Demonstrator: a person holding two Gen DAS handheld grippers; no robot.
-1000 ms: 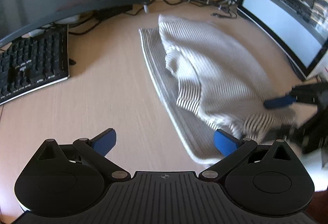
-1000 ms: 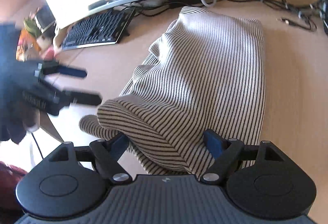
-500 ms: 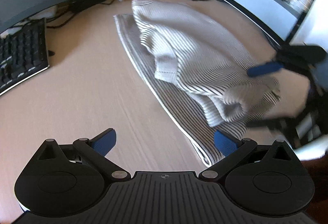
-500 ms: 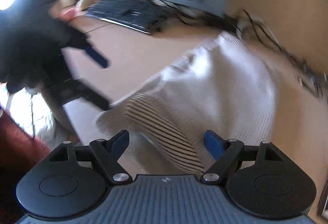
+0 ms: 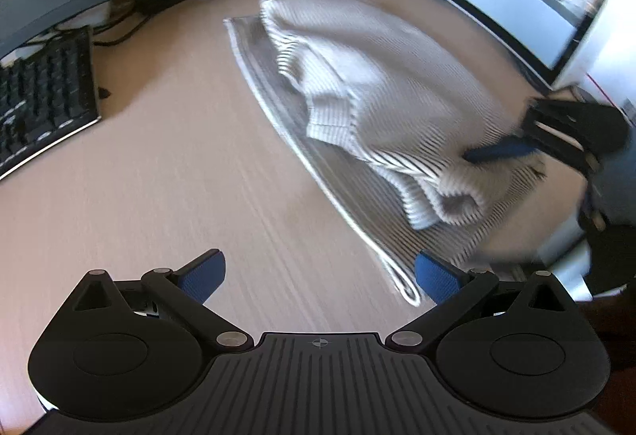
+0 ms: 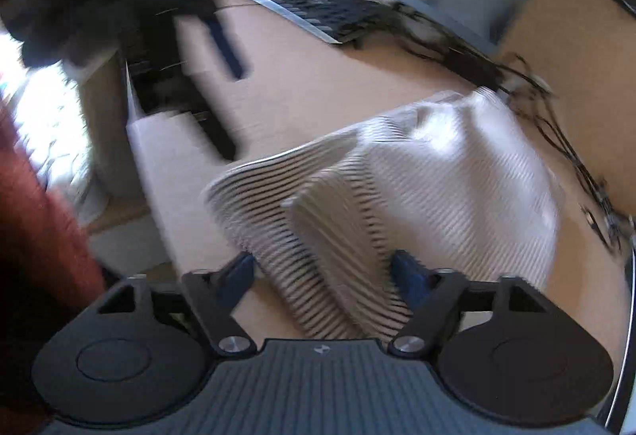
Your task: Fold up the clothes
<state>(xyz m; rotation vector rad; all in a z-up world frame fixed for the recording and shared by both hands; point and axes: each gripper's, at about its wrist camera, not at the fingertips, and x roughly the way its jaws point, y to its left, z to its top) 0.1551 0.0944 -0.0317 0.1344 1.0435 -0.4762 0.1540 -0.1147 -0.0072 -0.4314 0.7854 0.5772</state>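
The right claw point(image 6: 324, 274) is standing with its blue fingers point(image 6: 238, 270) spread wide, and a loose fold of the striped sweater point(image 6: 437, 172) is bulging up between them without being pinched. A second ago the same claw was hovering at the garment's near edge with a heap of fabric in front of it; since then it has swung round, and the left-wrist view is now showing it reaching over the sweater's raised hump, one blue finger lying against the knit. Both views are blurring, so the person seems to be moving fast.

The left claw point(image 5: 318, 274) is hanging spread wide over bare tabletop point(image 5: 159, 172), clamped on nothing, its right finger point(image 5: 437, 276) just beside the white-trimmed corner of the garment's bottom layer. Over the last second this claw has been drawing nearer to that corner, which was sitting further off to the right before.

The sweater is lying on the tabletop between two monitors: a flat lower layer with a pale edge, and on top of it a rumpled upper part with a sleeve cuff point(image 5: 334, 125) flopping toward the keyboard point(image 5: 43, 97). The upper part has been shifting and slumping as the right claw works at it, and the fold toward the tabletop edge is now rolling over on itself.

My judgement: the garment is partly doubled over but not neat. The top layer needs flattening or re-gripping, and the left claw looks placed to take the near corner.
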